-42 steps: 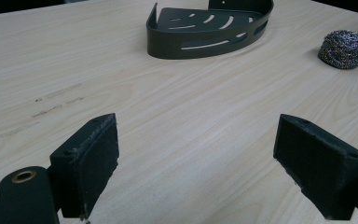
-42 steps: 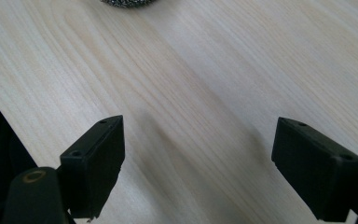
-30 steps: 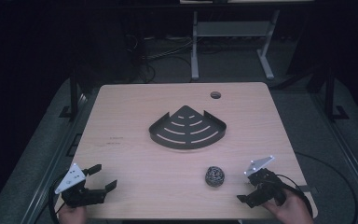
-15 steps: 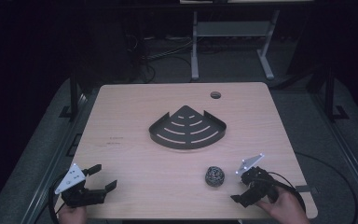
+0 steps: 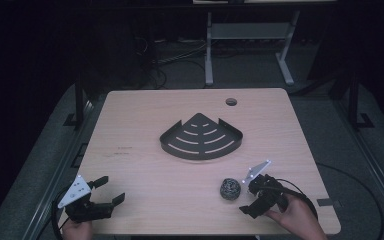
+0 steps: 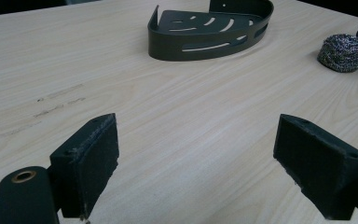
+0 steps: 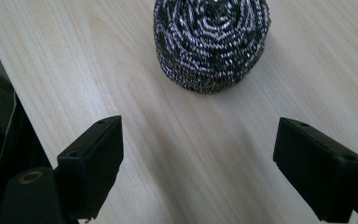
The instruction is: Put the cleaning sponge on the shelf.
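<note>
My right gripper [image 5: 247,199] has just been opening; its jaws stand wide, nothing between them. The steel scourer [image 5: 229,188] sits just ahead, seemingly untouched, near the table's [image 5: 145,115] front right edge.

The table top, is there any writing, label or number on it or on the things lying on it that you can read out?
No text can be read.
Table: faint dark marks near its left side, too small and blurred to read, perhaps only scuffs.
Black corner shelf: no lettering.
Steel wool scourer: no label.
</note>
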Demonstrator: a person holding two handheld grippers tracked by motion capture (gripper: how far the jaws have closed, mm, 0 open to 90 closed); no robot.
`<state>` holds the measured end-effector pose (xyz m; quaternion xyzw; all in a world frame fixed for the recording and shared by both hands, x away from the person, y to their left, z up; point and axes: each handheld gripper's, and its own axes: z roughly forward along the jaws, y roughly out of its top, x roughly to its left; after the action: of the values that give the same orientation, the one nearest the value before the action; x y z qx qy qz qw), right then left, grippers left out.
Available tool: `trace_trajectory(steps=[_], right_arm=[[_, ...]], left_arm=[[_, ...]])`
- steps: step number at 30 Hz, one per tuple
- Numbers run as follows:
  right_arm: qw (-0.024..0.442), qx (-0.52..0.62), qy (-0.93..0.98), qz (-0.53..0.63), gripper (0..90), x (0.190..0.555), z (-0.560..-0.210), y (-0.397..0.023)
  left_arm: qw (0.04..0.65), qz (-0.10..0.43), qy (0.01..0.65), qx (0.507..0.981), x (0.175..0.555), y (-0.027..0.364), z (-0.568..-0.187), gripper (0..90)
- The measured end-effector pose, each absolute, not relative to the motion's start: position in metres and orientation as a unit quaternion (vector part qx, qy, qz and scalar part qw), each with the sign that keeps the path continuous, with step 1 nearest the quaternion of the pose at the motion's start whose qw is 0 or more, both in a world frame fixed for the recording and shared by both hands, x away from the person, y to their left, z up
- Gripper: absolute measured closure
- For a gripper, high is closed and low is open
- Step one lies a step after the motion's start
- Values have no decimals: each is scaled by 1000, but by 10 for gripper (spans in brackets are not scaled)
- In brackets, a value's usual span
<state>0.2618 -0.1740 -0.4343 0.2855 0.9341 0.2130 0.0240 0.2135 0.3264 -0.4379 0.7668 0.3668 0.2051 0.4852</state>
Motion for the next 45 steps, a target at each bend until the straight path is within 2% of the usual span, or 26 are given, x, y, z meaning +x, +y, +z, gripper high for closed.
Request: trace_trajectory(steps=[33, 42, 45], right_arm=[[27, 260, 948, 182, 161, 289, -435, -128], [23, 265, 949, 171, 214, 296, -438, -123], [24, 264, 950, 164, 273, 298, -440, -121]], left_arm=[[490, 203, 369, 764, 213, 327, -437, 133], [491, 203, 369, 762, 213, 327, -437, 133], [491, 203, 369, 762, 213, 328, -437, 133]])
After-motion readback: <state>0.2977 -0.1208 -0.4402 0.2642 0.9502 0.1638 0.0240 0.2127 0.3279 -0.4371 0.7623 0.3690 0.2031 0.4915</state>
